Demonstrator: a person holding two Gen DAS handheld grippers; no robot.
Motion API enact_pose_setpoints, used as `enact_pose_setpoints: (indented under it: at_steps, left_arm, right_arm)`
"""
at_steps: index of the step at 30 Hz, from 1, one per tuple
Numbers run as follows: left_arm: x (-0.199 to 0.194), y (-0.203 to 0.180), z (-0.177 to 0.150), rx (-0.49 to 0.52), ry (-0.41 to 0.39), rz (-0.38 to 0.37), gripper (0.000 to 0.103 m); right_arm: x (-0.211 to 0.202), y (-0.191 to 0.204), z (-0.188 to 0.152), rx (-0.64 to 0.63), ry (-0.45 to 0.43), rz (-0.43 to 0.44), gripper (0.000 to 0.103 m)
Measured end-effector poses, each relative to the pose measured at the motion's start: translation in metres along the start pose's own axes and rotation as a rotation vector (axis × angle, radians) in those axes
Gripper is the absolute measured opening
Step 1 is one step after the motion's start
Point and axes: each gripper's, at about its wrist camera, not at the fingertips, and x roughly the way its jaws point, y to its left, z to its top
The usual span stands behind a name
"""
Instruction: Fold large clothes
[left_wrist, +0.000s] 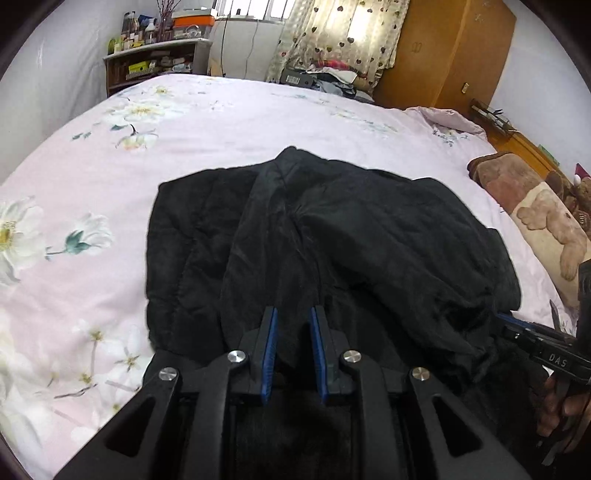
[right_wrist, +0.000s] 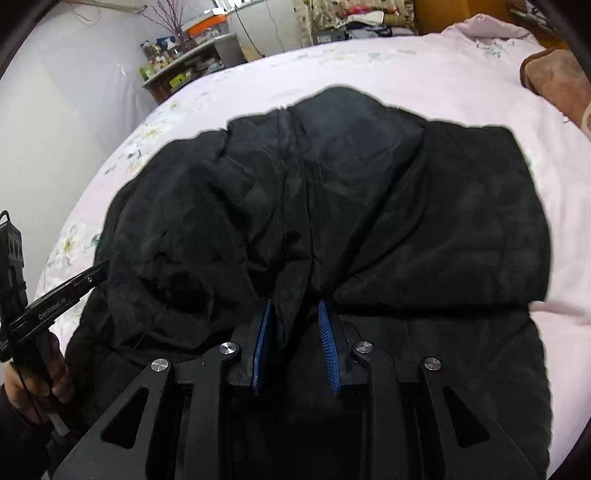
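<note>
Both hand-held grippers are angling steeply down toward the bed, side by side at the near edge of one black padded jacket that is lying bunched on the pink floral bedspread.

The left gripper is pinching a fold of the jacket's shiny black fabric: the cloth is running down between its two blue pads and pulling taut toward them. In the right wrist view the same tool is showing at the left edge, with a hand wrapping around its handle.

The right gripper is likewise clamping a gathered ridge of the jacket, the fabric drawing up into a tight pleat between its two blue pads. In the left wrist view it is reaching in from the right edge, another hand curling around its grip.

So two grippers and two hands are working on one garment. A single brown blanket with a bear pattern is lying at the right side of the bed. One cluttered shelf is standing beyond the bed.
</note>
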Motion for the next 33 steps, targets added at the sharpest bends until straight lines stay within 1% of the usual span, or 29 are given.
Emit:
enact_pose_setpoints:
  at_steps: [3, 7, 11, 14, 15, 16, 17, 18, 19, 24, 27, 33]
  left_arm:
    - [-0.017, -0.002, -0.007, 0.003, -0.005, 0.007, 0.019]
    - [-0.045, -0.007, -0.023, 0.013, -0.02, 0.02, 0.019]
    - [-0.072, -0.014, -0.041, 0.027, -0.03, 0.034, 0.019]
    - [-0.092, -0.023, -0.054, 0.035, -0.022, 0.04, 0.019]
    - [-0.1, -0.027, -0.058, 0.04, -0.024, 0.039, 0.019]
    - [-0.108, -0.03, -0.061, 0.046, -0.028, 0.038, 0.02]
    - [-0.115, -0.033, -0.064, 0.051, -0.033, 0.037, 0.023]
    - [-0.122, -0.035, -0.068, 0.055, -0.041, 0.038, 0.029]
    - [-0.128, -0.037, -0.071, 0.058, -0.048, 0.037, 0.032]
    - [-0.157, -0.042, -0.088, 0.063, -0.07, 0.032, 0.034]
    - [-0.169, -0.043, -0.1, 0.065, -0.08, 0.04, 0.038]
    - [-0.179, -0.035, -0.121, 0.056, -0.074, 0.058, 0.039]
  right_arm:
    - [-0.026, 0.002, -0.005, -0.008, -0.029, 0.0, 0.027]
    - [-0.062, 0.002, -0.019, -0.007, -0.071, 0.003, 0.027]
    - [-0.091, 0.003, -0.041, -0.006, -0.096, -0.008, 0.027]
    - [-0.112, 0.005, -0.06, -0.007, -0.105, -0.017, 0.027]
    - [-0.119, 0.007, -0.065, -0.009, -0.104, -0.023, 0.029]
    - [-0.123, 0.007, -0.069, -0.011, -0.105, -0.028, 0.036]
    - [-0.13, 0.007, -0.074, -0.012, -0.111, -0.029, 0.041]
    - [-0.137, 0.008, -0.08, -0.014, -0.118, -0.024, 0.048]
    - [-0.141, 0.008, -0.082, -0.016, -0.121, -0.022, 0.05]
    - [-0.163, 0.013, -0.108, -0.027, -0.128, -0.028, 0.051]
    - [-0.174, 0.017, -0.121, -0.042, -0.141, -0.028, 0.051]
    - [-0.182, 0.022, -0.145, -0.068, -0.142, -0.026, 0.051]
